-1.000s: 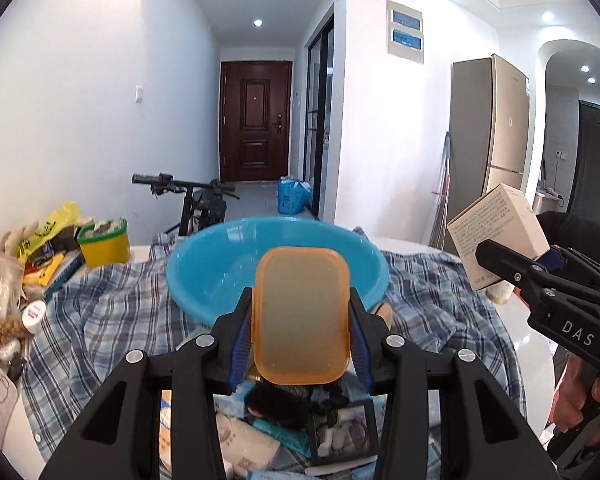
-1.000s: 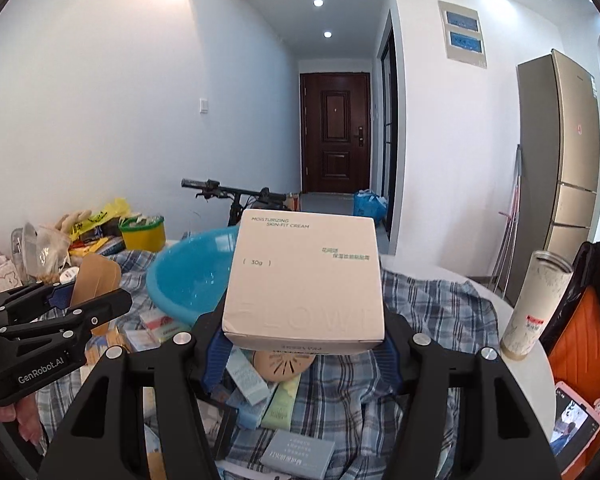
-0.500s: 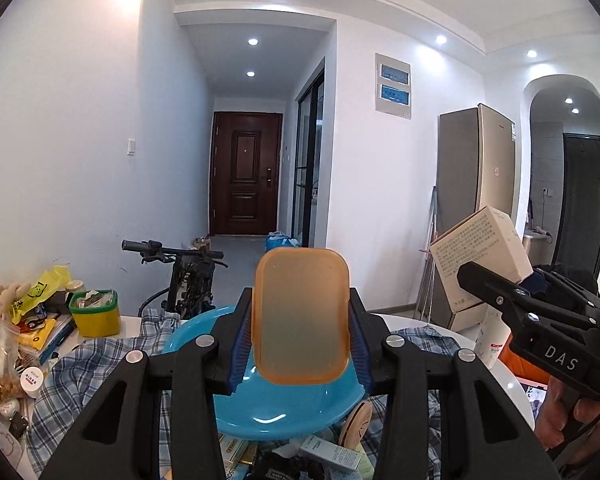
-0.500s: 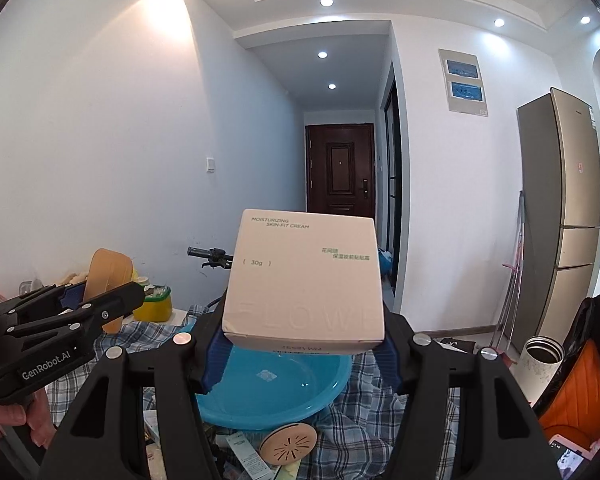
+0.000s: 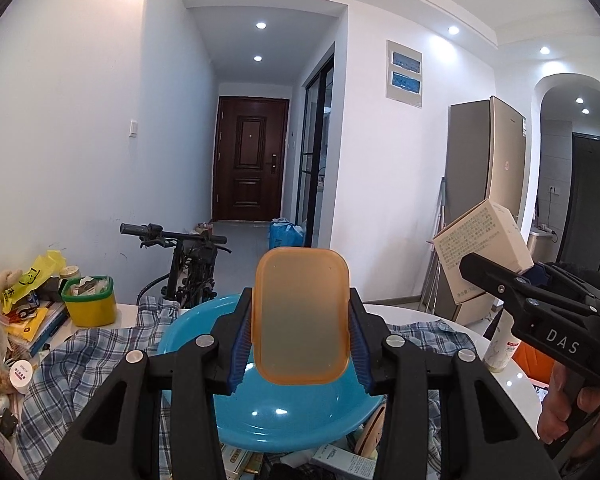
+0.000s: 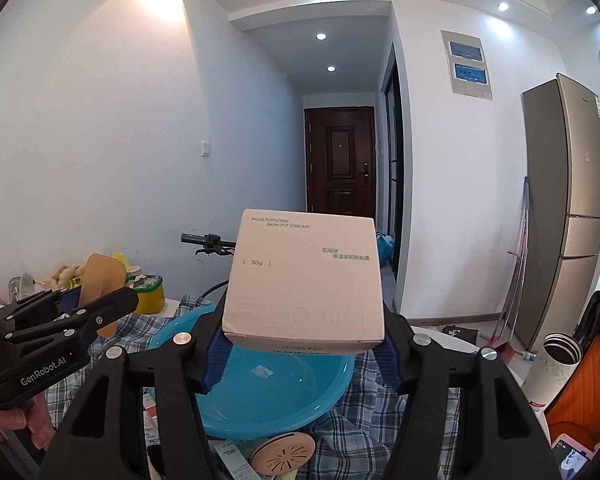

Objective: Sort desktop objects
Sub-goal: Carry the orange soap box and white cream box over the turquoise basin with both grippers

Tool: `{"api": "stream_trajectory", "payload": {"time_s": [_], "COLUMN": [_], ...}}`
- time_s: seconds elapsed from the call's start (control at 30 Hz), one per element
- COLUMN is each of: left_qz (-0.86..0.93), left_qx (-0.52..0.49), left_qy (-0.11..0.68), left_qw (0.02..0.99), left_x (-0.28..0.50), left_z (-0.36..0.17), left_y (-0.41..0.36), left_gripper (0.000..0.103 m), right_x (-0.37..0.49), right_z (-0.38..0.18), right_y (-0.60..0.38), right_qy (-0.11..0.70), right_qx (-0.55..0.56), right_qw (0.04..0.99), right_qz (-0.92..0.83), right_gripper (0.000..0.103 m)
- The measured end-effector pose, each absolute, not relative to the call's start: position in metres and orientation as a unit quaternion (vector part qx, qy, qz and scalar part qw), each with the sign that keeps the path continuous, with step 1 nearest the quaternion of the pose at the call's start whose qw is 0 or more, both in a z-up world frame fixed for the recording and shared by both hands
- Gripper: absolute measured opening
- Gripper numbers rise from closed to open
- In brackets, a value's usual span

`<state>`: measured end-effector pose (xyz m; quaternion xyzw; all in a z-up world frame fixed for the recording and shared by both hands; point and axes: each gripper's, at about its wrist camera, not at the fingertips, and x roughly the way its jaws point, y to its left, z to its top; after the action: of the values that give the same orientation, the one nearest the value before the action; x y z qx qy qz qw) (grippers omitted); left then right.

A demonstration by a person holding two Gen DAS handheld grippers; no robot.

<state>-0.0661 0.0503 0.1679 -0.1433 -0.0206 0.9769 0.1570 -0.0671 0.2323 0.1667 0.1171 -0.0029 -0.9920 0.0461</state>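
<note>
Here, the left gripper (image 5: 300, 316) clamps a flat, rounded orange translucent plastic lid (image 5: 300, 320) upright between its blue pads, while to its right the right gripper (image 6: 302, 340) grips a square white cardboard cream box (image 6: 304, 280), both held above a round blue plastic basin (image 6: 276, 396) on a checked cloth (image 5: 80, 360).

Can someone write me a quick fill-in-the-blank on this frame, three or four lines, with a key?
1. The left gripper is shut on an ____ soap-dish-like lid.
2. The right gripper is shut on a white box printed "MOISTURIZING SKIN-FIT ____".
3. Below both grippers, on the plaid cloth, sits a ____ basin.
4. The yellow tub at the table's far left has a ____ rim.

Missing words: orange; CREAM; blue; green
</note>
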Motion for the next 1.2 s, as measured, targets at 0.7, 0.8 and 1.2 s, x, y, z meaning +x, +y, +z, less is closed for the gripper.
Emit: {"api": "stream_trajectory", "payload": {"time_s": [0.7, 0.8, 1.2], "left_qz": [0.991, 0.993, 0.985], "left_qx": [-0.065, -0.046, -0.161], "left_qy": [-0.019, -0.011, -0.024], "left_qw": [0.118, 0.107, 0.056], "left_x": [-0.159, -0.167, -0.226], "left_z": [0.147, 0.142, 0.110], "left_y": [0.046, 0.041, 0.016], "left_gripper": [0.045, 0.045, 0.045], "right_x": [-0.178, -0.193, -0.218], "right_z": [0.153, 0.151, 0.120], "right_y": [0.242, 0.239, 0.216], "right_qy": [-0.030, -0.032, -0.015], "right_qx": [0.148, 0.149, 0.172], "right_qw": [0.051, 0.050, 0.054], "right_qz": [-0.987, -0.987, -0.984], "right_gripper": [0.059, 0.059, 0.059]}}
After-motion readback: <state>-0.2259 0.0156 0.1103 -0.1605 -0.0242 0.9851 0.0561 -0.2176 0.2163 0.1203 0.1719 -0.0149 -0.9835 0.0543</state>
